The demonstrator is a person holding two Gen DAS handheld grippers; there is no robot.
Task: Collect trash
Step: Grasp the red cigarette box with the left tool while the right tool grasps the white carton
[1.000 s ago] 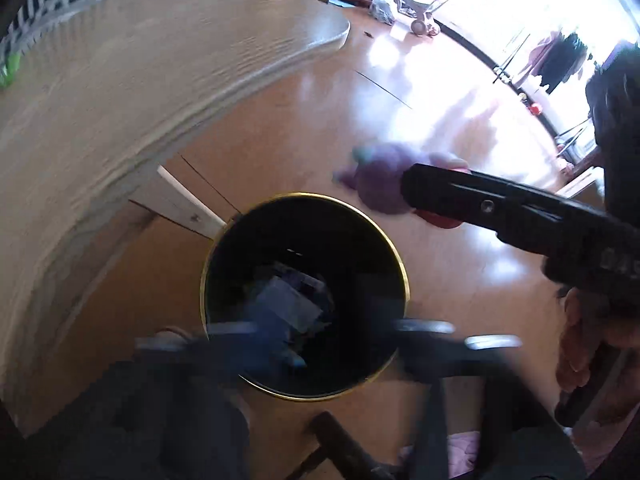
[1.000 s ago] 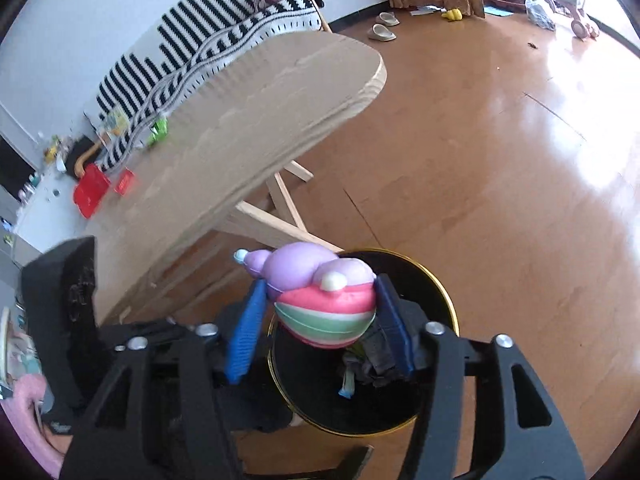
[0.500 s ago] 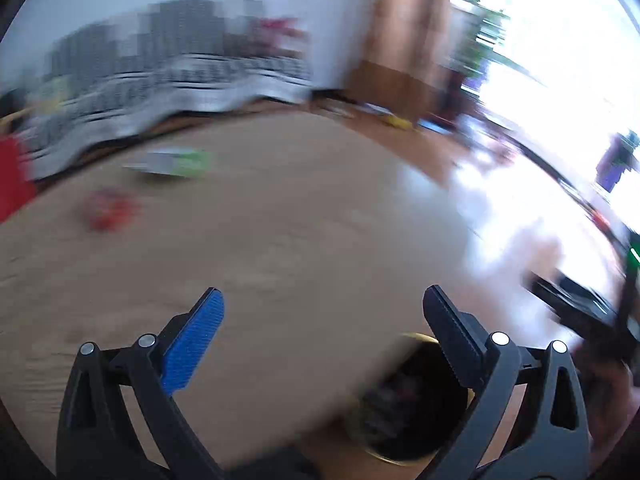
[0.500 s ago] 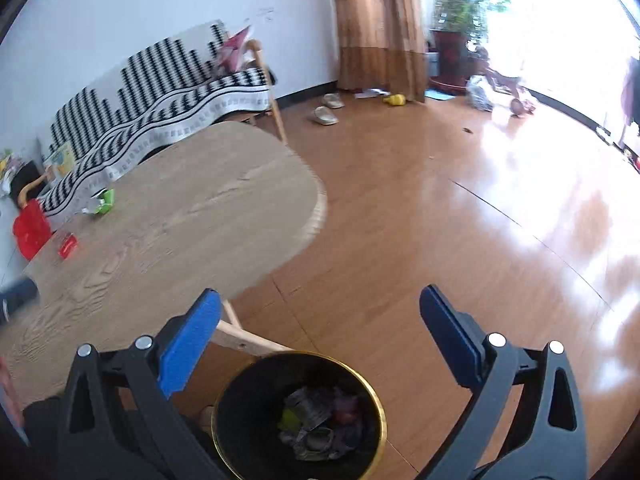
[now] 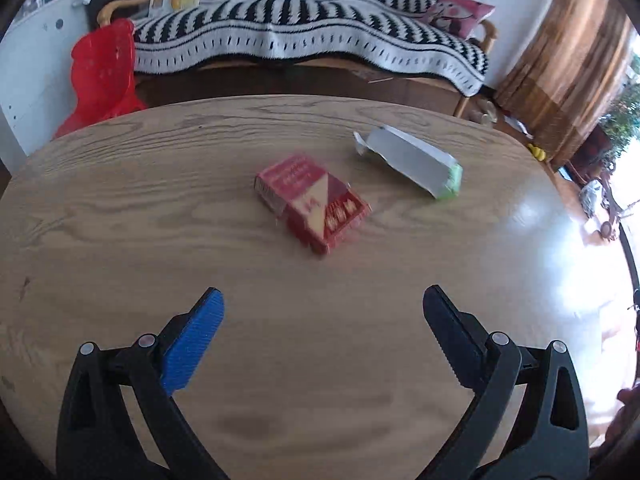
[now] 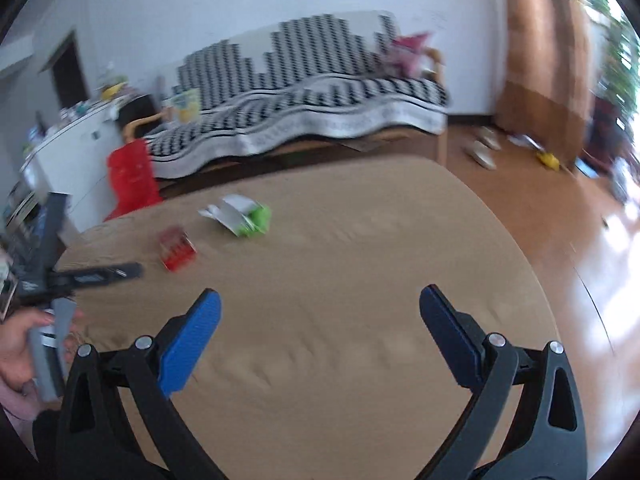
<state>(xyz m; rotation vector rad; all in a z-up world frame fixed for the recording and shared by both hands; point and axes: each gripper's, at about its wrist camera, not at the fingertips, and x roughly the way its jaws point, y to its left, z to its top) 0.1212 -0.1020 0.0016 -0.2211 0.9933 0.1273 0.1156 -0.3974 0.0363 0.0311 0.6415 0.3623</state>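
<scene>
Over the wooden table (image 5: 120, 208) I am holding the left gripper (image 5: 322, 324) with its jaws spread wide and nothing between them. Ahead of it, the red carton (image 5: 312, 206) is lying flat near the table's middle, and the white-and-green box (image 5: 412, 164) is lying just beyond it to the right, apart from it. I am keeping the right gripper (image 6: 320, 322) spread too, empty, above the near part of the tabletop. From that side, both pieces of trash are sitting well ahead and to the left. Behind the table, a striped sofa (image 5: 304, 36) is standing against the wall, with a red chair (image 5: 104, 76) beside it.
</scene>
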